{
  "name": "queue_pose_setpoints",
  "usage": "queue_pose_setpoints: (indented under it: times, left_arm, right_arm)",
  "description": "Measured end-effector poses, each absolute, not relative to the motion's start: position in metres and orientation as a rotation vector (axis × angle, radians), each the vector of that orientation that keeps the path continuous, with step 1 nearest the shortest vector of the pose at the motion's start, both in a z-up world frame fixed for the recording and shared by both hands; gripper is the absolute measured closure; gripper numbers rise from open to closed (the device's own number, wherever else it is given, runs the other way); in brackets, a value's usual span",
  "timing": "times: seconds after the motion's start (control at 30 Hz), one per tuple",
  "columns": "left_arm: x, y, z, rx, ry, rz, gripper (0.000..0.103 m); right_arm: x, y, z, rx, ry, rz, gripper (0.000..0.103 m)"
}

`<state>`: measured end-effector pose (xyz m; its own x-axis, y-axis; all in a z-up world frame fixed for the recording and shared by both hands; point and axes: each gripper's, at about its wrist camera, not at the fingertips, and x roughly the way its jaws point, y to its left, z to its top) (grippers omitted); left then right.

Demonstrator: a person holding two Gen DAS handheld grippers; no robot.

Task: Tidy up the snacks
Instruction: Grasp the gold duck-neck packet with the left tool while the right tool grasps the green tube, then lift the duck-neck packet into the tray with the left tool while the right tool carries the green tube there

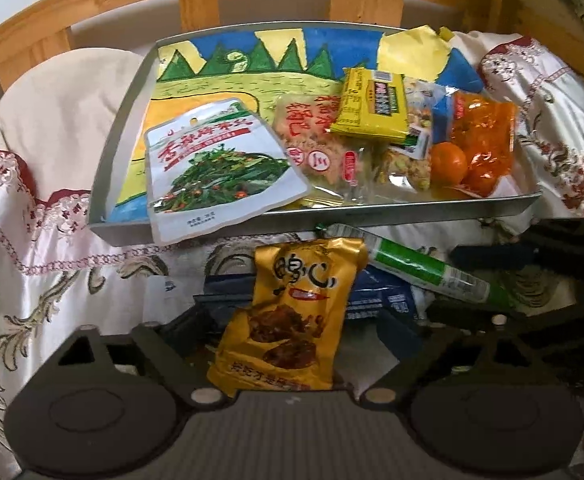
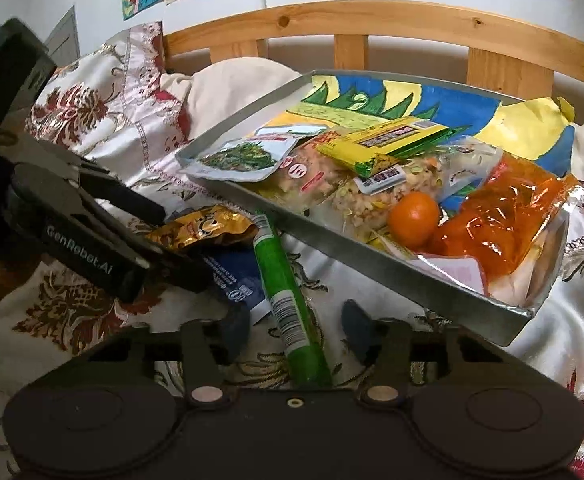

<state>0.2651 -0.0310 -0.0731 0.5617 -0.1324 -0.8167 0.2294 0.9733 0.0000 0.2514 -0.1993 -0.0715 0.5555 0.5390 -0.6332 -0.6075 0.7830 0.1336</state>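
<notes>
One metal tray (image 1: 228, 226) lies on the bed's embroidered cover (image 1: 44, 240), holding one white pouch with a greens picture (image 1: 216, 168), one yellow packet (image 1: 372, 108), two clear bags of pale crisps (image 1: 312, 140), one orange bag (image 1: 484, 136) and one mandarin (image 1: 448, 162). Near the tray, outside it, lie one gold packet (image 1: 292, 320), one green tube (image 2: 288, 300) and one blue-white pack (image 2: 236, 276). The left gripper (image 1: 292, 312) has its fingers either side of the gold packet; whether they press it I cannot tell. The right gripper (image 2: 296, 328) fingers stand apart around the green tube, not touching it.
</notes>
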Motion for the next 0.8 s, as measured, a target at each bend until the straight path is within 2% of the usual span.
queue_pose_setpoints:
  times: [0.07, 0.2, 0.27, 0.37, 0.47, 0.57, 0.67, 0.73, 0.8]
  left_arm:
    - [0.261, -0.031, -0.070, 0.082, 0.956, -0.245, 0.022]
    - [0.257, -0.037, -0.071, 0.048, 1.011, -0.319, 0.035]
    - [0.256, -0.041, -0.072, 0.070, 1.006, -0.318, 0.035]
    - [0.259, -0.044, -0.073, 0.087, 1.006, -0.306, 0.022]
    - [0.264, -0.041, -0.075, 0.054, 1.008, -0.286, 0.021]
    - [0.268, -0.035, -0.078, 0.014, 1.011, -0.263, 0.027]
    - [0.268, -0.035, -0.078, -0.014, 1.006, -0.262, 0.039]
    - [0.265, -0.037, -0.078, -0.018, 1.011, -0.267, 0.047]
    - [0.261, -0.041, -0.077, -0.012, 1.013, -0.269, 0.049]
  right_arm:
    - [0.249, -0.197, -0.072, -0.126, 0.720, 0.686, 0.063]
    - [0.245, -0.193, -0.071, -0.158, 0.730, 0.689, 0.065]
    - [0.244, -0.193, -0.070, -0.155, 0.737, 0.692, 0.065]
    - [0.244, -0.194, -0.069, -0.153, 0.736, 0.692, 0.062]
    - [0.245, -0.194, -0.071, -0.154, 0.729, 0.690, 0.058]
    - [0.245, -0.194, -0.074, -0.161, 0.717, 0.688, 0.058]
    - [0.243, -0.193, -0.075, -0.171, 0.709, 0.684, 0.059]
    - [0.242, -0.192, -0.075, -0.179, 0.705, 0.683, 0.064]
    - [0.241, -0.191, -0.075, -0.190, 0.701, 0.678, 0.069]
